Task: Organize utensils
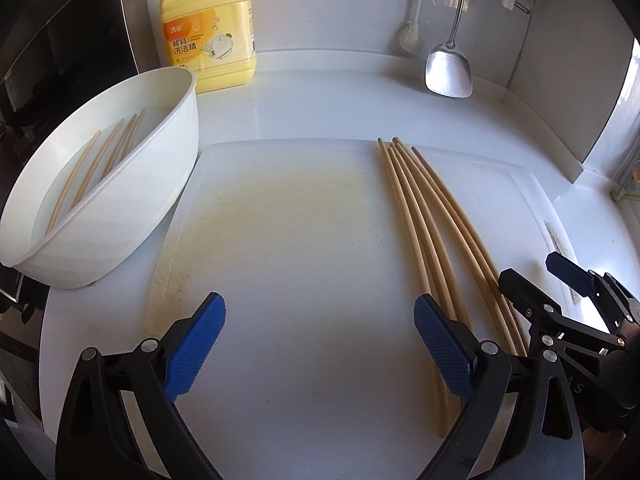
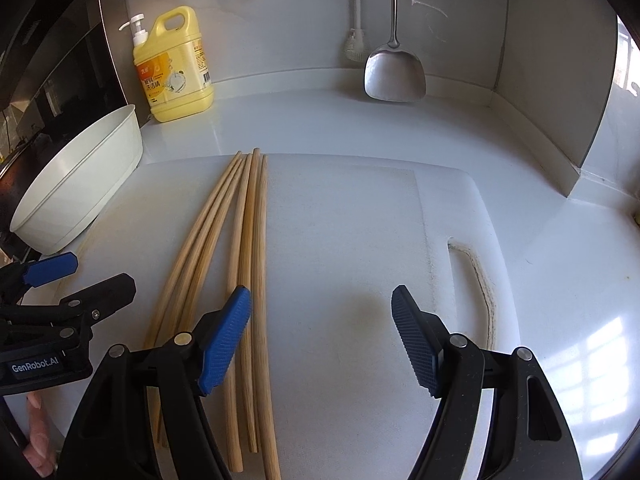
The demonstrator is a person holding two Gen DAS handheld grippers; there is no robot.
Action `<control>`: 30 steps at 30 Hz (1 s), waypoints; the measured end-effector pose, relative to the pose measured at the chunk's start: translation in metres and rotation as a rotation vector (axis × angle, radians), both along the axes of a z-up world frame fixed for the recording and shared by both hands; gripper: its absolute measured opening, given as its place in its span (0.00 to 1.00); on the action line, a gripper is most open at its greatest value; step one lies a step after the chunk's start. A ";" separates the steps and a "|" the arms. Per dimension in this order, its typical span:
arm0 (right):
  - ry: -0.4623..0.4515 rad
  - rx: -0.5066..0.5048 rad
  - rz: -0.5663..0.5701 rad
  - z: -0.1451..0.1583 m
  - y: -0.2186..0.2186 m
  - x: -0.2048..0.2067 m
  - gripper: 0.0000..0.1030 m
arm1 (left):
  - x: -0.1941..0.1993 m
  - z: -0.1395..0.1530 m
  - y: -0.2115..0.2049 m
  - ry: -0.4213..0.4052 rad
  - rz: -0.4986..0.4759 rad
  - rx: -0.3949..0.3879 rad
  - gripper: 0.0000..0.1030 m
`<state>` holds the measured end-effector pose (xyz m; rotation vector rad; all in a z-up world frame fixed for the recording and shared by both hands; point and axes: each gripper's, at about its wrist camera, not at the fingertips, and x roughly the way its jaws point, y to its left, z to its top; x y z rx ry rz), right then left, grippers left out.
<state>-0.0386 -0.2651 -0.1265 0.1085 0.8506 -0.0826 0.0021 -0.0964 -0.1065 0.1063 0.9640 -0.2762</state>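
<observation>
Several wooden chopsticks (image 1: 432, 232) (image 2: 248, 240) lie side by side on a white cutting board (image 1: 304, 216) (image 2: 352, 216). More chopsticks (image 1: 96, 168) rest inside a white oval tub (image 1: 132, 216) (image 2: 80, 188) at the board's left. My left gripper (image 1: 320, 320) hangs open over the bare board, and its right finger (image 1: 440, 344) covers the near ends of the leftmost sticks. My right gripper (image 2: 320, 316) is open too, with its left finger (image 2: 226, 340) over the bundle and the rightmost stick along that finger's inner edge. Each view shows the other gripper (image 1: 536, 276) (image 2: 96, 276) beside the bundle.
A yellow dish soap bottle (image 1: 208, 28) (image 2: 176, 68) stands at the back left against the wall. A steel spatula (image 1: 448, 68) (image 2: 394, 76) and a white brush (image 1: 410, 36) hang on the back wall. A dark stove hood edges the left side. The counter ends at a corner wall on the right.
</observation>
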 end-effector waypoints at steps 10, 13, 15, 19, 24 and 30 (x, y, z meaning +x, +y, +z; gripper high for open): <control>-0.010 -0.047 0.050 -0.002 0.002 -0.004 0.68 | -0.003 -0.003 0.012 -0.009 0.030 -0.027 0.91; -0.005 -0.123 0.069 -0.004 0.012 -0.001 0.67 | -0.003 -0.002 0.013 -0.016 0.036 -0.028 0.91; -0.009 -0.126 0.075 -0.004 0.012 0.001 0.67 | -0.002 -0.003 0.013 -0.016 0.038 -0.029 0.91; -0.017 -0.105 0.065 -0.005 0.003 0.002 0.62 | -0.003 -0.003 0.009 -0.017 0.028 -0.033 0.91; -0.030 -0.077 0.061 -0.006 -0.008 0.001 0.58 | -0.004 -0.005 0.000 -0.026 0.009 -0.028 0.91; -0.029 -0.047 0.119 -0.006 -0.013 0.005 0.58 | -0.004 -0.008 -0.005 -0.009 -0.001 -0.029 0.91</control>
